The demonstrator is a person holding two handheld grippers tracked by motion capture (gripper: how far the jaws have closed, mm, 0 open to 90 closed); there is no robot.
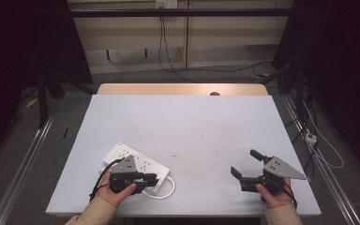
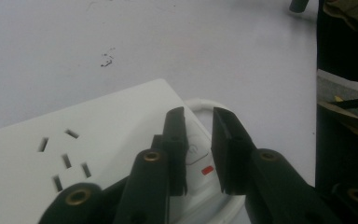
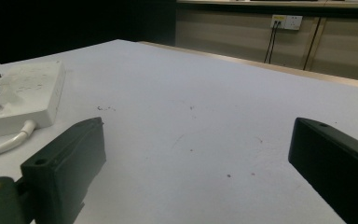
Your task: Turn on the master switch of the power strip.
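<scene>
High view: a pale, matt desk bearing a white power strip at about 7 o'clock, its long axis running from 10 o'clock to 4 o'clock. The strip is a flat, hard plastic slab with rounded corners and rows of slotted sockets; a smooth white cable loops out from its near end. The left claw, black and angular with a grey three-cornered plate on top, sits over that near end and is by far the closer of the two. Left gripper view: its jaws stand narrowly apart, holding nothing, with the strip's rocker switch and a small red marker directly beneath the gap; whether the tips touch the casing cannot be told. Any coming move would seem to turn on this relation, the switch lying straight below and just ahead of the tips. The right claw hovers at about 5 o'clock, well apart from the strip, jaws spread wide and empty, pointing toward 10 o'clock. Right gripper view: the strip lies off toward 9 o'clock across bare, faintly speckled desk surface.
</scene>
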